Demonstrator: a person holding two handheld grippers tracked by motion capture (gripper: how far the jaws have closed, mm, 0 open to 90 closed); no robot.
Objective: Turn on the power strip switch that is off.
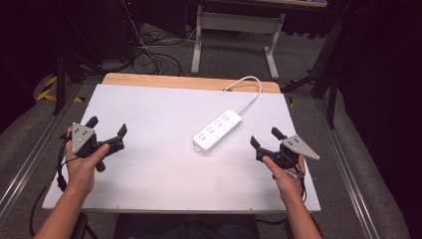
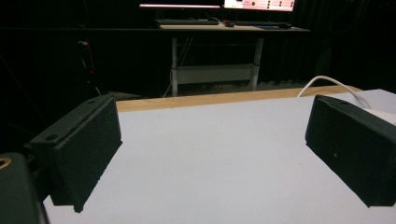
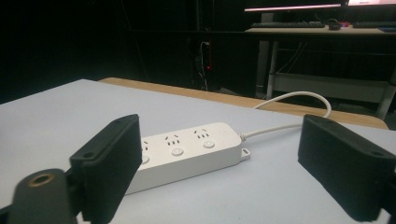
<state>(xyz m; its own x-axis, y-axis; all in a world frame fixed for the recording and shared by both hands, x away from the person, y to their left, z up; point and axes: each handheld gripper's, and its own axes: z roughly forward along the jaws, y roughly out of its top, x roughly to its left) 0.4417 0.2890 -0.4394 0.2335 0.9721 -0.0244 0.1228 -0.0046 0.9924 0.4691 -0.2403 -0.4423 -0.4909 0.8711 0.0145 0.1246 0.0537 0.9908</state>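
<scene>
Now, from the high view, a white power strip (image 1: pixel 217 131) is lying diagonally near the middle of the white table (image 1: pixel 149 174), while the left gripper (image 1: pixel 106 130) and the right gripper (image 1: pixel 264 138) are hovering at each side with jaws spread and holding nothing. From the left gripper view, the wide-apart jaws are framing bare table, with the strip's white cable (image 2: pixel 334 85) arching at the right. From the right gripper view, the open jaws are pointing at the power strip (image 3: pixel 189 151), which is lying just ahead and partly hiding behind the left jaw.

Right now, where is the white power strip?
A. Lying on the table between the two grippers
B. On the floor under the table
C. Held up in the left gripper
A: the power strip lies flat on the white table, apart from the open left gripper and open right gripper.
</scene>
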